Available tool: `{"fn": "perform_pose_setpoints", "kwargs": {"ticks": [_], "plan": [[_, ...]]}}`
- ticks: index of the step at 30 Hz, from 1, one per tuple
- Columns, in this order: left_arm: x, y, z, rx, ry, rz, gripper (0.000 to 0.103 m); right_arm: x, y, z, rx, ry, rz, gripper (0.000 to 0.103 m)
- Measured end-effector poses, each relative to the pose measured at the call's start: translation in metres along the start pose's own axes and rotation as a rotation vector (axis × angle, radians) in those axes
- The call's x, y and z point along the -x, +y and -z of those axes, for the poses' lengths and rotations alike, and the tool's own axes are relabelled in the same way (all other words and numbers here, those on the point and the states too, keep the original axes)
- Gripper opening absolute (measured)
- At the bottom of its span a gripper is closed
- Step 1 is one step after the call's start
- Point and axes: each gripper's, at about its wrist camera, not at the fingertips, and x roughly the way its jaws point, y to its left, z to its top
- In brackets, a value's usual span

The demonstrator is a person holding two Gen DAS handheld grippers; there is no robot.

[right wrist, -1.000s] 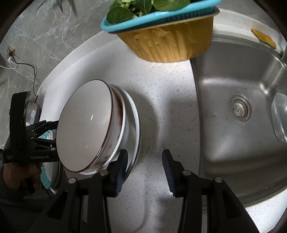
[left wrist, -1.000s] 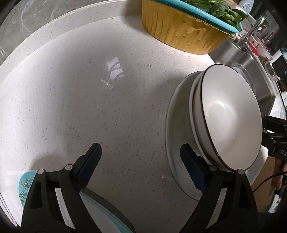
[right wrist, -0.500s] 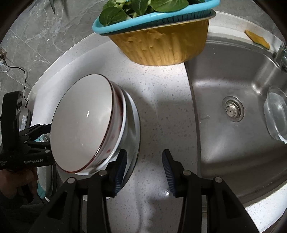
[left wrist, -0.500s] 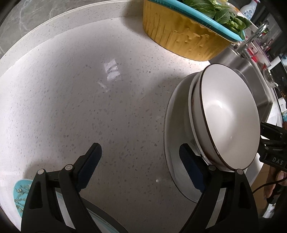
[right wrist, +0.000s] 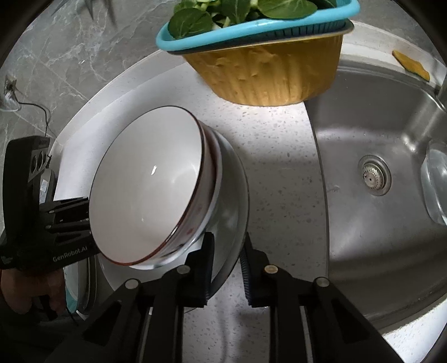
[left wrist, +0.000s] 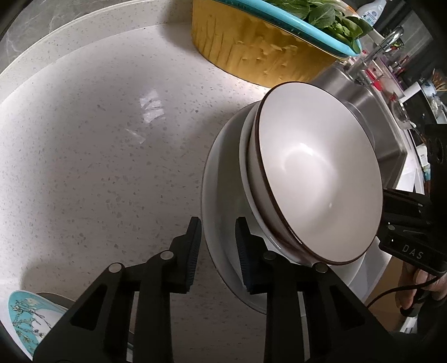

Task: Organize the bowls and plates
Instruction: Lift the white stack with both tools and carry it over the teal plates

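Stack of crockery on a speckled white worktop [left wrist: 97, 167]: a wide white plate [left wrist: 220, 223] at the bottom, carrying nested white bowls, the uppermost bowl [left wrist: 318, 181] with a dark brown rim, the one beneath showing red marks in the right wrist view. The stack stands between the worktop's open area and a steel sink [right wrist: 377, 223]. Left claw [left wrist: 218, 245]: jaws have just been closing and now stand narrow, the plate's rim between the blue pads; both pads appear to press on it. Right claw [right wrist: 227, 265]: jaws have likewise just been closing, the opposite rim of the same plate [right wrist: 234, 195] between them, pads seemingly on it. Each claw is seen from the other's camera as a black handset at the far side of the stack, held in a hand [right wrist: 42, 287]. Behind the stack: a yellow basin [right wrist: 268, 75] carrying a turquoise colander [right wrist: 223, 36] of leafy greens [right wrist: 195, 19]. Lower left of the left wrist view: a turquoise patterned plate [left wrist: 25, 321], partly hidden by the claw's body. In the sink: a drain [right wrist: 374, 174] and a clear glass vessel [right wrist: 435, 184] at the right edge.
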Motion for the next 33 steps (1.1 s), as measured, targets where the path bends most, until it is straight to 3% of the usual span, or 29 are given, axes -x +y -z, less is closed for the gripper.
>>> {"fn": "perform_pose_setpoints", "kwargs": {"ticks": [3,6,20,33], "plan": [[0.002,0.0,-0.002,-0.007,-0.015,-0.005,0.022,0.0,0.003,-0.001,0.008,0.003,0.019,0.019],[0.005,-0.005,-0.002,-0.026,-0.021,-0.007,0.013,0.0,0.006,-0.002,0.011,0.008,0.041,0.018],[0.002,-0.009,-0.001,-0.004,-0.022,0.019,0.013,0.006,0.009,0.001,0.018,-0.017,0.084,0.016],[0.031,-0.012,0.004,0.001,-0.059,0.014,0.013,0.027,0.017,-0.002,0.042,-0.036,0.081,0.016]]}}
